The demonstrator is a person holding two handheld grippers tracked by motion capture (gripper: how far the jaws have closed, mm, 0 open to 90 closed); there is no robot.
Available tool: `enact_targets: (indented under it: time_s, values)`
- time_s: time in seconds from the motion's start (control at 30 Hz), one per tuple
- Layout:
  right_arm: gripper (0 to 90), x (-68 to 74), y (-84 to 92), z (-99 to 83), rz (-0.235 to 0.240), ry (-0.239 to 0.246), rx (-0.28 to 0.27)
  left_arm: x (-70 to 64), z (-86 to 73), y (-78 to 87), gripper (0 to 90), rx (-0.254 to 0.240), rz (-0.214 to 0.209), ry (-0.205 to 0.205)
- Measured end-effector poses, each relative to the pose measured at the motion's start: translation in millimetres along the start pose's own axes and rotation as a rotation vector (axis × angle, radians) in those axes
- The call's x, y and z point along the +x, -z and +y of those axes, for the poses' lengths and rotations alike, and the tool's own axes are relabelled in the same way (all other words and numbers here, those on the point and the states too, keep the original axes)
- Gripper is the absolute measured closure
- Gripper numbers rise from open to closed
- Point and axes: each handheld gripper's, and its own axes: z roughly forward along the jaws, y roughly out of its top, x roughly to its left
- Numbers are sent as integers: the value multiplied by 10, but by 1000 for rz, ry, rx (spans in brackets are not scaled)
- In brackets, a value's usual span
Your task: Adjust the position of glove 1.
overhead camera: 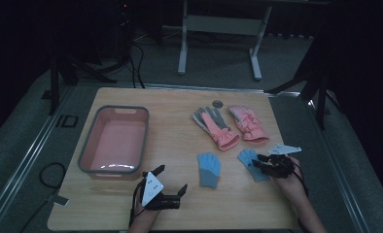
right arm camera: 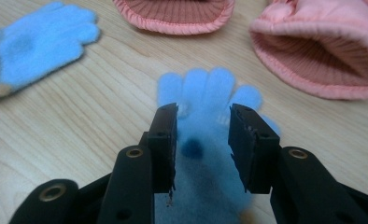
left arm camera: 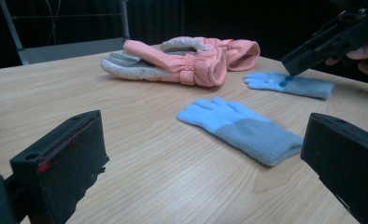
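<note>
The right gripper [right arm camera: 203, 140] is hovering over a blue knit glove [right arm camera: 209, 154], its two black jaws standing apart at a moderate gap with the glove's palm between and beneath them, the pads not pressing on the fabric; in the high view this right gripper [overhead camera: 260, 159] is lying over that same blue glove [overhead camera: 250, 160] near the table's right edge. Just ahead of the jaws the glove's fingers are spreading toward the open cuffs of two pink ski gloves [right arm camera: 313, 51], which are lying side by side a little farther off. Off to the gripper's left the second blue knit glove [overhead camera: 209, 169] is resting flat on the wooden table [overhead camera: 180, 141], apart from the first. Farther left the left gripper [overhead camera: 171, 180] is sitting low near the table's front edge, jaws wide and holding nothing, pointing toward the gloves. Beyond it, at the far left, a pink basin with a grey rim [overhead camera: 91, 136] is standing on the table
</note>
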Motion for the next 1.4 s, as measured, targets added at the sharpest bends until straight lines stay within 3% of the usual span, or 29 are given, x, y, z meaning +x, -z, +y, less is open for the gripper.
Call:
enact_targets:
  time_s: [0.2, 0.33, 0.4, 0.53, 0.6, 0.67, 0.73, 0.8, 0.93, 1.13, 1.4]
  values:
    - [616, -21, -151, -63, 3, -9, 45, -1, -1, 1, 3, -1, -2, -1]
    - [800, -15, -166, -89, 3, -10, 23, 1, 0, -1, 3, 1, -1, 1]
    - [838, 28, -170, -96, -18, -10, 14, 2, 0, 0, 3, 0, 1, 3]
    - [857, 147, -111, -45, -78, -89, -6, 4, -1, 3, 3, -2, 4, 5]
    - [857, 227, -4, 21, -138, -143, -26, 2, -2, 4, 3, -5, 7, 5]
    - [860, 300, 118, 83, -169, -207, -61, 1, -2, 5, 3, -3, 7, 3]
    - [861, 404, 233, 138, -244, -220, -73, -2, -2, 5, 3, -4, 7, 1]
    - [861, 499, 319, 148, -265, -294, -90, -4, -2, 5, 3, -5, 8, -1]
    - [861, 716, 347, 95, -271, -389, -98, -6, -2, 5, 3, -5, 8, -2]
    - [861, 933, 263, 58, -311, -419, -93, -8, -1, 3, 3, -3, 6, -9]
    - [859, 1016, 13, 3, -343, -426, -79, -12, -2, 3, 3, -3, 6, -12]
